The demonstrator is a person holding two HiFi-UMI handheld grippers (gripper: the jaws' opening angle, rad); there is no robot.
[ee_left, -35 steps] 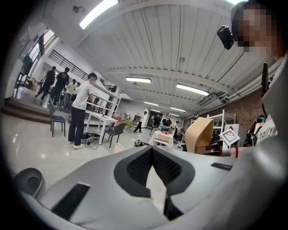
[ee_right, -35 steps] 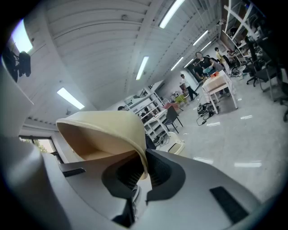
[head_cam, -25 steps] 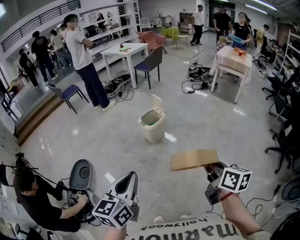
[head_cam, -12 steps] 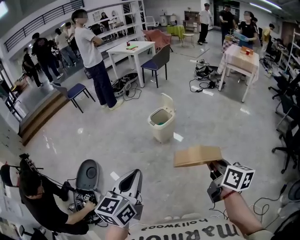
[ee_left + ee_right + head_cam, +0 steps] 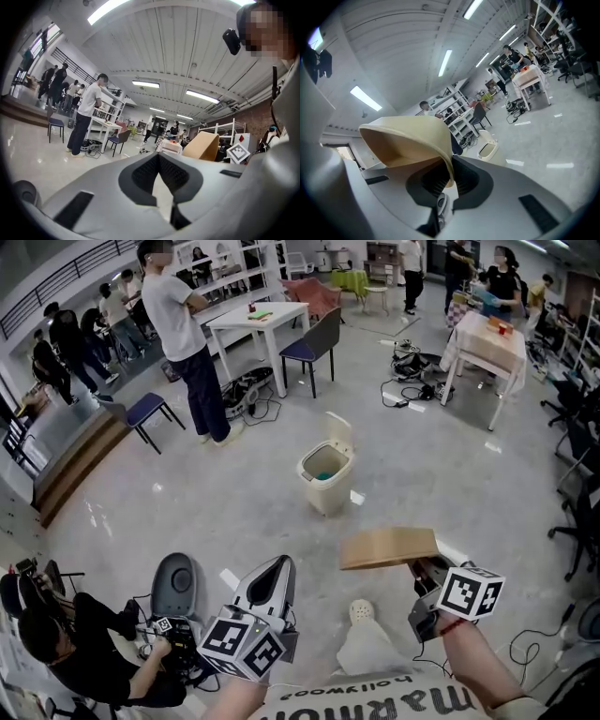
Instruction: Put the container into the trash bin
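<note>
My right gripper (image 5: 419,573) is shut on the rim of a tan paper container (image 5: 389,547), held level in the air at the lower right. In the right gripper view the container (image 5: 408,138) opens toward the camera, its wall pinched between the jaws. The cream trash bin (image 5: 326,477) stands on the floor ahead with its lid (image 5: 339,432) flipped up; it shows small (image 5: 489,147) in the right gripper view. My left gripper (image 5: 270,582) hangs low at the lower left, jaws closed with nothing between them. The container (image 5: 202,146) also shows from the left gripper view.
A person (image 5: 186,338) stands by a white table (image 5: 259,322) and chair (image 5: 312,349) behind the bin. Cables (image 5: 412,381) lie near a second table (image 5: 492,351). A seated person (image 5: 80,648) and a grey device (image 5: 172,587) are at the lower left. Office chairs (image 5: 581,484) line the right.
The whole view has advanced toward the bin, which now sits closer and lower in the head view. The container stays held in the right gripper. A foot has come into view below.
</note>
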